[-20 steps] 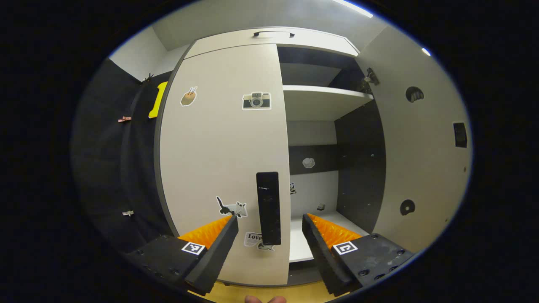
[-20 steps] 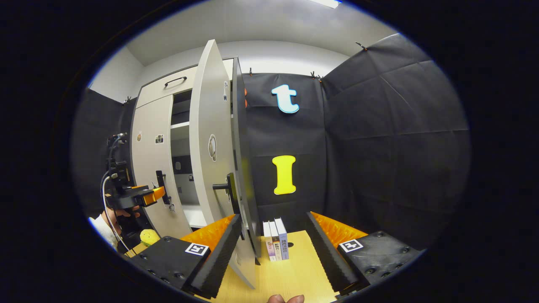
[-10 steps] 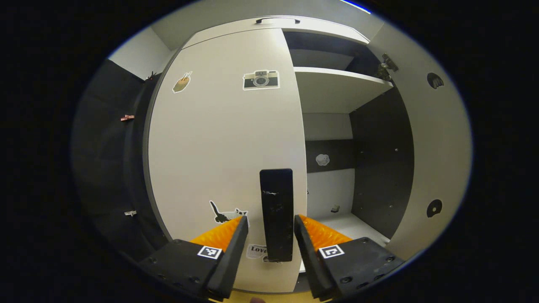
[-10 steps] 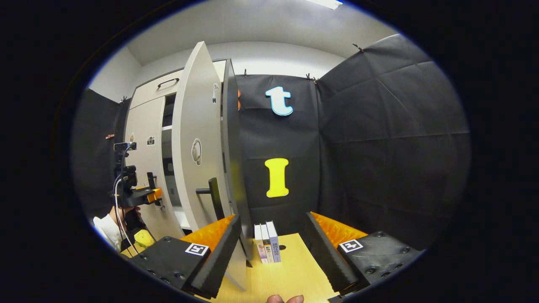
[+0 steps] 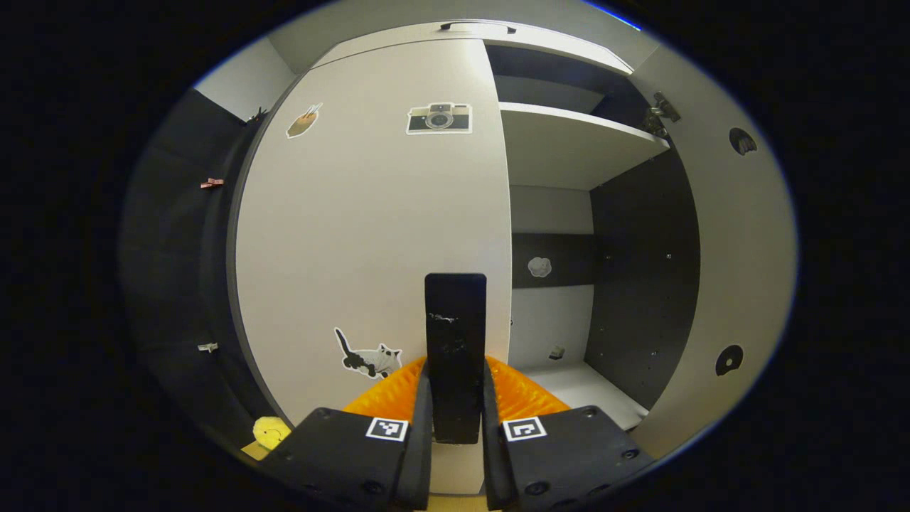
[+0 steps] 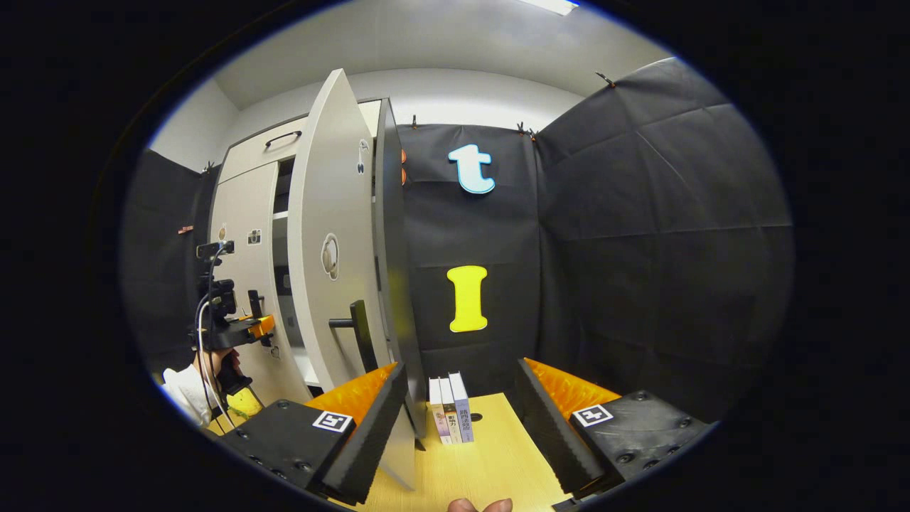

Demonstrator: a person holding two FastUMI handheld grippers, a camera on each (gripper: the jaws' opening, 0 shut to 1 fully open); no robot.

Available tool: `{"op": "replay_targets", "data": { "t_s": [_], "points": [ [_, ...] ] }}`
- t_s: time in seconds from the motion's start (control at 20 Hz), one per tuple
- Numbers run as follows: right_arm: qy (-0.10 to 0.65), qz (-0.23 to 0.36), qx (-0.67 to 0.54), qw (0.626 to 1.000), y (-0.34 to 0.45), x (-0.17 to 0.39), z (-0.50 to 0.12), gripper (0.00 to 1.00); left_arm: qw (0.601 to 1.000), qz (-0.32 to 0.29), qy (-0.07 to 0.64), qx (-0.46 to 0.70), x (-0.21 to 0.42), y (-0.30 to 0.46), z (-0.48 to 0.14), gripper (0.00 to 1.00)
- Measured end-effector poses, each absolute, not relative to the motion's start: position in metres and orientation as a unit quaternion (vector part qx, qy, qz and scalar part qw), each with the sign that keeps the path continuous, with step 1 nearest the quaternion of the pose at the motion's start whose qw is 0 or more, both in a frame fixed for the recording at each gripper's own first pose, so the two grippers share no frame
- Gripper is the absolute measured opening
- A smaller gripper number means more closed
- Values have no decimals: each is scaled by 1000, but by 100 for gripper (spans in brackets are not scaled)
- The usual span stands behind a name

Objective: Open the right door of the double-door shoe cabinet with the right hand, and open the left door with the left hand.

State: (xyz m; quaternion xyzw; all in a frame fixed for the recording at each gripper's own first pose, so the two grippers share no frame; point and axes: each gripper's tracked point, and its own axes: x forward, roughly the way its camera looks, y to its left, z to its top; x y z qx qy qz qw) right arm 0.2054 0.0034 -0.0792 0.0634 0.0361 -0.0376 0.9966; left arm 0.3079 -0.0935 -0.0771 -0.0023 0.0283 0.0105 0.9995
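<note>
at the left door [image 5: 370, 227], left tool [image 5: 455, 419] level, clamping the handle [image 5: 455, 334]

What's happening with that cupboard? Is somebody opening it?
Yes. A person is opening a shoe cabinet with two hand-held grippers. The right door already stands swung open, and the right gripper hangs open and apart from it. The left gripper is clamped on the handle of the left door, which looks closed.

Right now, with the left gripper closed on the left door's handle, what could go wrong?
1. The left gripper holds only the lower end of the black handle; it may slip off during the pull.
2. The left door could swing toward the yellow toy near its base.
</note>
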Motion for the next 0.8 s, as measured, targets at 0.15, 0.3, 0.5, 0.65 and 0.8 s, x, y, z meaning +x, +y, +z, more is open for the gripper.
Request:
{"op": "replay_targets", "data": {
  "t_s": [0.15, 0.3, 0.5, 0.65, 0.8],
  "points": [
    [32, -37, 63, 997, 7, 203, -75, 96, 999, 8, 32, -13, 305, -93, -77, 25],
    [21, -43, 56, 997, 6, 201, -71, 96, 998, -11, 49, -22, 291, -92, -74, 22],
    [14, -44, 63, 997, 16, 197, -68, 96, 997, -31, 60, -27, 254, -79, -71, 22],
    [7, -42, 60, 997, 26, 194, -64, 96, 997, -45, 61, -30, 226, -67, -74, 22],
    [2, -28, 52, 998, 41, 190, -62, 97, 996, -56, 65, -37, 198, -50, -75, 22]
  ]
}}
